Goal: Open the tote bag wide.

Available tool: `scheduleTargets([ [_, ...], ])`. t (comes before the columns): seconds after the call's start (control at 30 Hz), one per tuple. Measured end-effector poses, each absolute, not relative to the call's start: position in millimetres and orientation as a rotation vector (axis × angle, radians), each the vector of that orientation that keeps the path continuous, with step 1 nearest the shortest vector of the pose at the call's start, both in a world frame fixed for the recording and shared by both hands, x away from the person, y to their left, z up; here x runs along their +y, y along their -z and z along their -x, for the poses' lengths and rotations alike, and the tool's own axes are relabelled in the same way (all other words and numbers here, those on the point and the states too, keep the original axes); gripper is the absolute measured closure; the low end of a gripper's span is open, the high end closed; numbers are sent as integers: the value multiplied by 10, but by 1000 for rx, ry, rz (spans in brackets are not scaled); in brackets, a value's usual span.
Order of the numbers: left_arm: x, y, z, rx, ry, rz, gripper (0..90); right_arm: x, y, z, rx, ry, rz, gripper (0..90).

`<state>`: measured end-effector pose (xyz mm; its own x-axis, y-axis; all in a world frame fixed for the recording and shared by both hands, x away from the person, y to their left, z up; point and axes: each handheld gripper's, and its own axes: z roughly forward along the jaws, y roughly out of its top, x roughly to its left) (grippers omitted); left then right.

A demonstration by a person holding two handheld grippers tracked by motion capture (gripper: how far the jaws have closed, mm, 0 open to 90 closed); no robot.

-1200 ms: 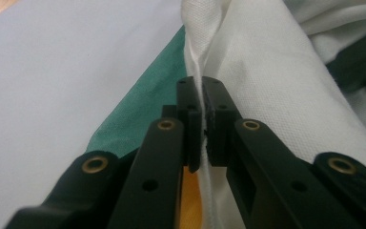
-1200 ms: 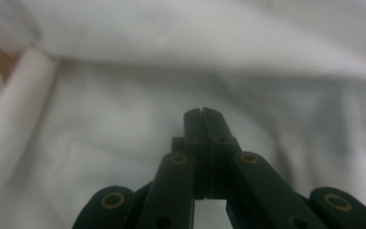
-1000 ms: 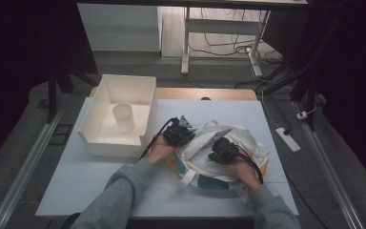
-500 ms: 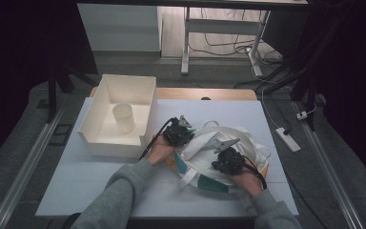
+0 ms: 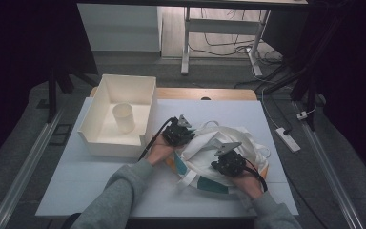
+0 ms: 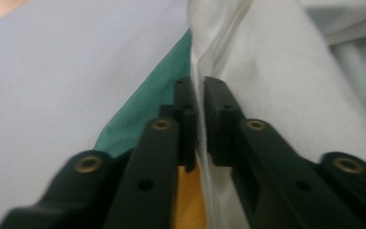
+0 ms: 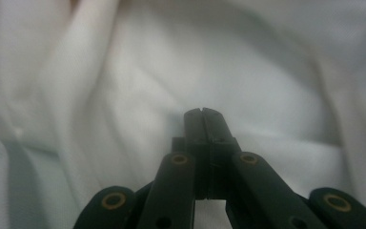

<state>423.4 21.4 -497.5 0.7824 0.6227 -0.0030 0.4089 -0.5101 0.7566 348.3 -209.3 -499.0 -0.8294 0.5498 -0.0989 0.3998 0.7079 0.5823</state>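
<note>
Two claws sit on the white bag (image 5: 219,152) beside the box (image 5: 119,117): your left gripper (image 6: 199,93), just easing apart, pinches its edge, your right gripper (image 7: 203,114) is pressed together, so pull slow

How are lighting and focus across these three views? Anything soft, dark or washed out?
High view: dim, room edges nearly black, white table evenly lit, fairly sharp. Left gripper view: white cloth soft, jaw bases blurred, tips clearer. Right gripper view: cloth out of focus, low contrast, greyish; jaws sharp.

grey sleeves (image 5: 124,191); black tongs (image 6: 199,102), brass-coloured screws, black trailing cables.
</note>
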Motion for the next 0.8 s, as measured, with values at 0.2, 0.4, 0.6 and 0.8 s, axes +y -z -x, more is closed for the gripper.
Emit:
scheduleTargets([
  [0.2,286,4751,-4132,748,-303,-2093,493,-2188,4740,-3417,2520,-976,-731,900],
  [0.4,280,4603,-3988,691,-264,-2100,431,-2323,4678,-3384,2445,-1050,-761,857],
  [0.6,333,4450,-3834,635,-240,-2121,389,-2452,4717,-3356,2412,-1114,-811,658],
  [0.8,487,4285,-3696,618,-242,-2095,362,-2575,4710,-3292,2365,-1199,-814,529],
])
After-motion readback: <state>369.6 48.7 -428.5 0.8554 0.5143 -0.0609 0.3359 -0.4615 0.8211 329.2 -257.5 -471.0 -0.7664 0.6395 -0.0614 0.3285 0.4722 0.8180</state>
